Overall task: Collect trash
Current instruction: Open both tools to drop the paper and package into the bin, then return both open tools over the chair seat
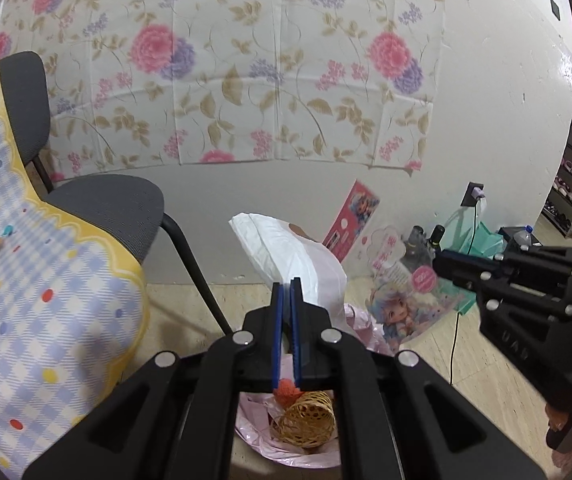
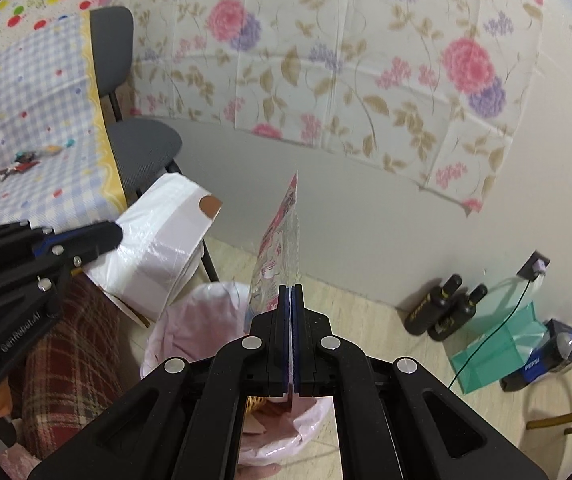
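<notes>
My left gripper (image 1: 286, 286) is shut on a white plastic bag (image 1: 286, 246) and holds it up above a bin lined with pink plastic (image 1: 286, 448). A woven straw ball (image 1: 306, 420) and an orange scrap lie in the bin. My right gripper (image 2: 290, 292) is shut on a clear cartoon-printed package (image 2: 281, 240), held upright over the same bin (image 2: 189, 328). The package also shows in the left wrist view (image 1: 398, 280), with the right gripper (image 1: 446, 264) at the right. The white bag (image 2: 157, 248) and left gripper (image 2: 105, 236) show in the right wrist view.
A table with a blue checked cloth (image 2: 37, 120) carries several small wrappers (image 2: 17, 164). A grey chair (image 1: 105, 208) stands by it. Two dark bottles (image 2: 446, 304), a green bag (image 2: 506, 340) and a Pepsi bottle (image 2: 546, 356) stand by the wall. A cable (image 1: 454, 340) runs across the floor.
</notes>
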